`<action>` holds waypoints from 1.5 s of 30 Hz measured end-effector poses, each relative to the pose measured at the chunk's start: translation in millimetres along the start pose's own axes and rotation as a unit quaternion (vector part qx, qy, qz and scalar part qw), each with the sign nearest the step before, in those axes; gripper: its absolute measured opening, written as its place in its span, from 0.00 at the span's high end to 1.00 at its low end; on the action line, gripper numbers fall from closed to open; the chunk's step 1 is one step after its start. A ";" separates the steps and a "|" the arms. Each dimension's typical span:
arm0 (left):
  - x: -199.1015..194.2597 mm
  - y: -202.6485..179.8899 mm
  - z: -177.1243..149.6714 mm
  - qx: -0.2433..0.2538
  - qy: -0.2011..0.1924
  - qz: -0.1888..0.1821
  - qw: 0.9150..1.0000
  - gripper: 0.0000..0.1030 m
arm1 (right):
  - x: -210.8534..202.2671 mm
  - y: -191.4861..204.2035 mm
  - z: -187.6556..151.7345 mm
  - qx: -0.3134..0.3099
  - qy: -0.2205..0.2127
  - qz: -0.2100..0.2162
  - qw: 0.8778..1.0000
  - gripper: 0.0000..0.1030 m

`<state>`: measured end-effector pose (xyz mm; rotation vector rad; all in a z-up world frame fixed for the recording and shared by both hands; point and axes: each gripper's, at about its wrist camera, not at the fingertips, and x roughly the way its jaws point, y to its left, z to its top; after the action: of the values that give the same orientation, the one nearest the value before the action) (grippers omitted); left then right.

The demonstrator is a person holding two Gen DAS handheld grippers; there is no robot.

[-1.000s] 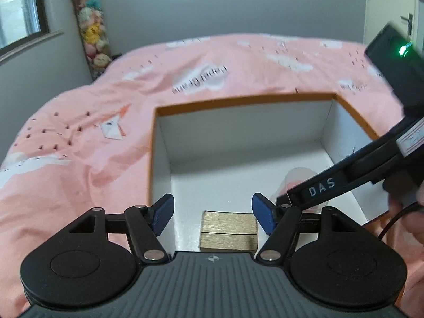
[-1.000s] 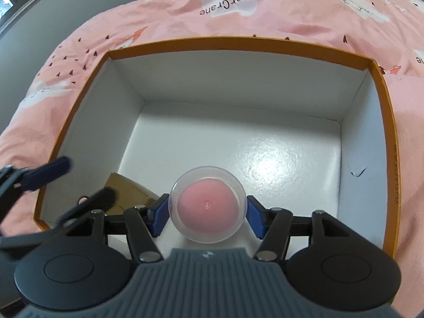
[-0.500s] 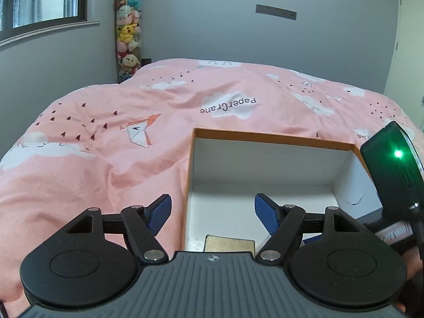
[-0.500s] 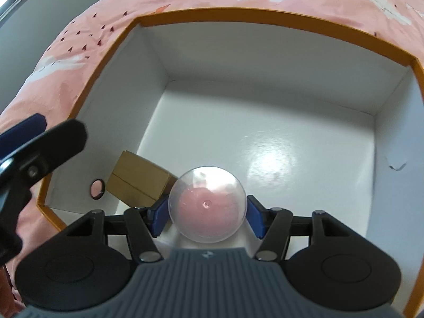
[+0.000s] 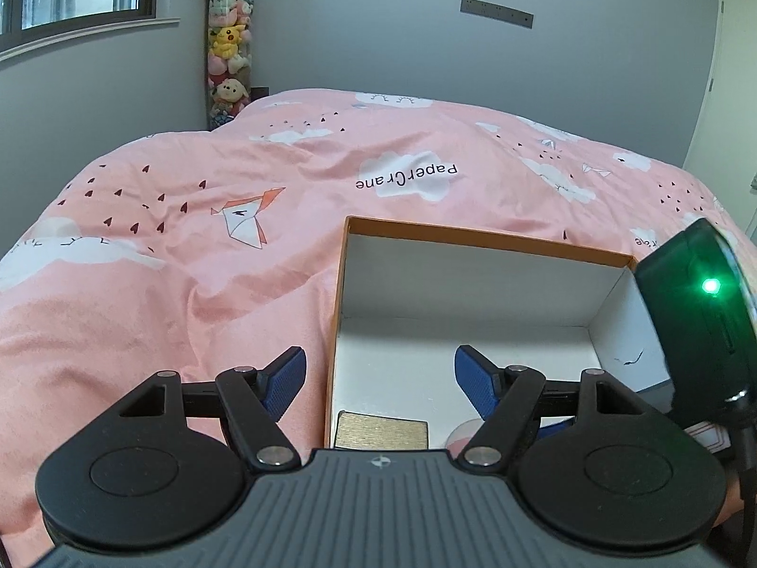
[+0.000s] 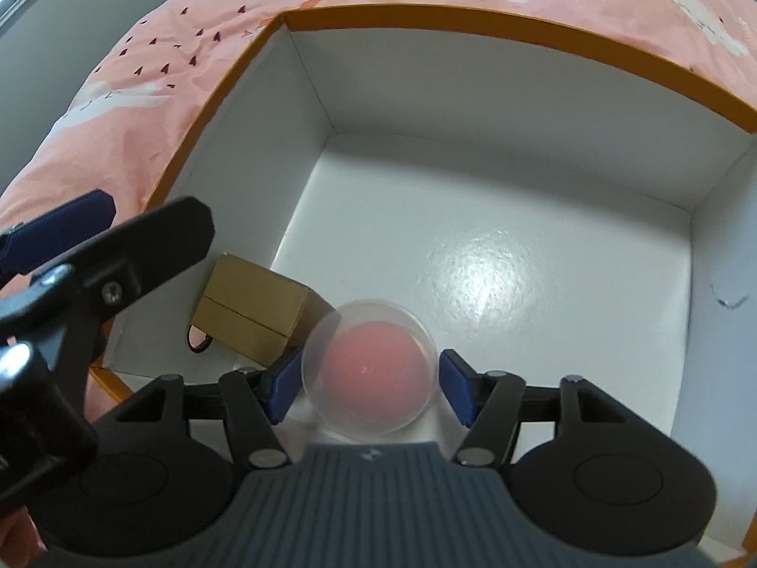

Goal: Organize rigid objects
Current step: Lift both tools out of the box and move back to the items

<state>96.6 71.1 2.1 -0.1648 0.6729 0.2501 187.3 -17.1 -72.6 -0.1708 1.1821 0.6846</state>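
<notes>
You are looking at an open orange-rimmed box (image 6: pixel 473 28) with white walls, sitting level. A brown cardboard carton (image 6: pixel 255 312) is lying in its near-left corner, and a clear round capsule (image 6: pixel 369 374) with a pink core is sitting just beside it.

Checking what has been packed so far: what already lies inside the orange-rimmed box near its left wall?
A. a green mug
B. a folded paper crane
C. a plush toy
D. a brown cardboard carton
D: the right wrist view shows a small brown cardboard carton on the white floor of the box, close to its left wall, beside the clear pink-filled ball between the right tongs.
</notes>
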 end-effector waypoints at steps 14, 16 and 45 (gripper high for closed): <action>-46.7 -30.3 -2.0 0.056 -0.039 -0.028 0.997 0.18 | -84.1 -7.5 -42.4 -0.018 -0.104 -0.057 0.993 0.20; -54.1 -35.1 -5.2 0.065 -0.042 -0.040 0.996 0.18 | -100.6 -7.9 -54.6 -0.017 -0.122 -0.060 0.991 0.20; -49.1 -1.9 -93.6 0.083 0.171 -0.129 0.973 0.20 | -107.4 -40.7 -175.9 0.108 -0.058 -0.075 0.990 0.26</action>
<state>4.5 39.1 -38.7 -0.1355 1.0014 -0.0888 49.2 -174.3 -54.8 -0.0369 1.1118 0.4262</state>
